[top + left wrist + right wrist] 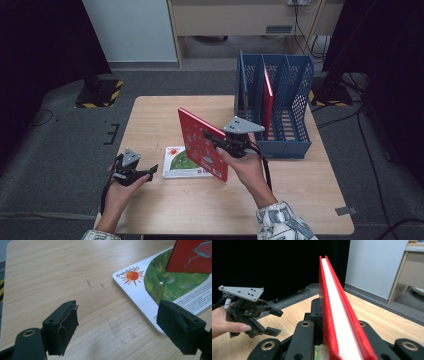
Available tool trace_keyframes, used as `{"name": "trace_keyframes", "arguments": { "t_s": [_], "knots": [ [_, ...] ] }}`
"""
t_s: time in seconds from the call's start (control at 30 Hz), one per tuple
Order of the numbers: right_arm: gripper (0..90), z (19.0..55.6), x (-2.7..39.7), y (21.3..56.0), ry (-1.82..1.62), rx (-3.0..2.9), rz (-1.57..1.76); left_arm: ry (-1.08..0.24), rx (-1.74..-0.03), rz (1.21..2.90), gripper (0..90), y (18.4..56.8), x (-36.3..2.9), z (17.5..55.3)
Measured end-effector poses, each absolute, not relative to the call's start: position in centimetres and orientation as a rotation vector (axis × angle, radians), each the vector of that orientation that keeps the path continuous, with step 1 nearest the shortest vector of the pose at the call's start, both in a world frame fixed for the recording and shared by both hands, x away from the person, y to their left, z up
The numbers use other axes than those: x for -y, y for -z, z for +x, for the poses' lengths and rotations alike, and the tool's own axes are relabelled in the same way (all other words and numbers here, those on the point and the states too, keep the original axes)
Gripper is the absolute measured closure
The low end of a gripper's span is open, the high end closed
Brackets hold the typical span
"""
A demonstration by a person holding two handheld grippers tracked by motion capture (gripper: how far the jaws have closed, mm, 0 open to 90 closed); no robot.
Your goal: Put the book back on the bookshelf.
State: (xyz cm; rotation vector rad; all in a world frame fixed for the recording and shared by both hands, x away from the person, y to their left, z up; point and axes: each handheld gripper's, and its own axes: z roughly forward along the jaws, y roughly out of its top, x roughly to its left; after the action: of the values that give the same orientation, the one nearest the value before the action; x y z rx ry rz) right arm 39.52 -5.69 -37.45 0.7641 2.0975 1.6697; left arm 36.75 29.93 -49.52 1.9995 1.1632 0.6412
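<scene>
My right gripper [210, 136] is shut on a thin red book [200, 142], holding it upright on edge over the middle of the table. In the right gripper view the red book [334, 315] runs straight away between my jaws. A white picture book [176, 164] with a sun and a green shape lies flat beneath it. My left gripper [151, 171] stands open at that book's left edge, nothing between its pads. In the left gripper view the flat book [150, 292] lies ahead on the right, and the red book [192, 256] rises over its far part.
A blue slotted file rack [295, 95] stands at the table's back right with a red book [268, 100] upright in a middle slot. The wooden table [200, 205] has bare room in front and at the left. Dark curtains flank both sides.
</scene>
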Motion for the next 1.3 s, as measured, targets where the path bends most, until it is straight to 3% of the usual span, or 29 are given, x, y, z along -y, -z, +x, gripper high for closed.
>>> {"name": "trace_keyframes", "arguments": {
  "t_s": [0.43,0.8,1.3],
  "knots": [
    [79.7,38.7,7.4,36.4,-1.684,-2.049,0.787,-0.632,-1.185,1.995,14.4,49.7,-30.2,36.9],
    [79.7,37.5,9.7,36.7,-1.669,-2.036,0.829,-0.605,-1.226,2.016,5.7,50.4,-30.7,37.3],
    [79.7,35.0,13.3,36.5,-1.679,-1.990,0.874,-0.603,-1.234,2.028,5.4,50.5,-30.7,37.3]
  ]
}}
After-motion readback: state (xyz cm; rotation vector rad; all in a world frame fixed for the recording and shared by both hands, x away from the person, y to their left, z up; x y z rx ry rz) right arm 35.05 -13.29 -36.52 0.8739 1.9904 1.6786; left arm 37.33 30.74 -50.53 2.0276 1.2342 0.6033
